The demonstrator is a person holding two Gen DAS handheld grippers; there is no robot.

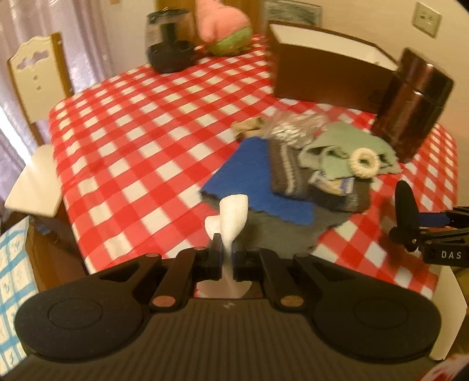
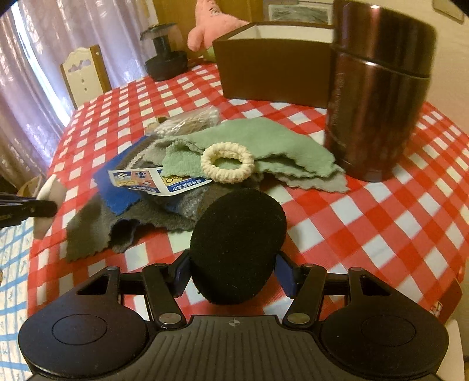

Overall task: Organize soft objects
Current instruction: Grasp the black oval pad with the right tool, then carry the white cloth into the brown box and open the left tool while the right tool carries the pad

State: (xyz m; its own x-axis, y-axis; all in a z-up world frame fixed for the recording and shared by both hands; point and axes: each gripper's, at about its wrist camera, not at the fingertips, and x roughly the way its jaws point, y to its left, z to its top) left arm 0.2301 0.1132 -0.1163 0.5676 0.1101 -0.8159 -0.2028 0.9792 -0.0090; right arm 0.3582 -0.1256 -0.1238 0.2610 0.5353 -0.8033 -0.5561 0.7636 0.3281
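Soft things mostly unsorted: pile (image 2: 187, 175) heaped mid-table on checked cloth (image 2: 366, 222), just beside brown flask (image 2: 378, 96) and in front of open brown box (image 2: 272, 67). Box interior hardly visible from either camera, so nothing sure about what already sits inside; possibly empty. Two pieces off the pile and in hand. Left gripper (image 1: 225, 249) pressed nearly together, pinching white gauze strip (image 1: 233, 214), which stands up between the pads in a limp twisted fold, raised over the table's near edge. Right gripper (image 2: 233, 271) about half spread, pads closed on black foam pad (image 2: 237, 249), an oval, matte, spongy disc filling the gap from pad to pad. Remaining in the pile: green cloth (image 2: 263, 143) draped on top with scalloped edges, cream scrunchie (image 2: 227, 165) lying on it, printed wipe packet (image 2: 143, 180) over blue cloth (image 2: 117, 190), grey cloth (image 2: 96, 231) crumpled at the bottom, striped knit piece (image 1: 283, 167) blurred in the left view, and clear bag (image 2: 187, 121) of small items at the far side. Pink plush (image 1: 218, 26) well apart at the far end, beside dark jar (image 1: 168, 44). Judged early in the job: two items gripped but not yet placed, most of the heap untouched, plush also left. All pieces floppy and light, likely to sag or snag neighbours when lifted.
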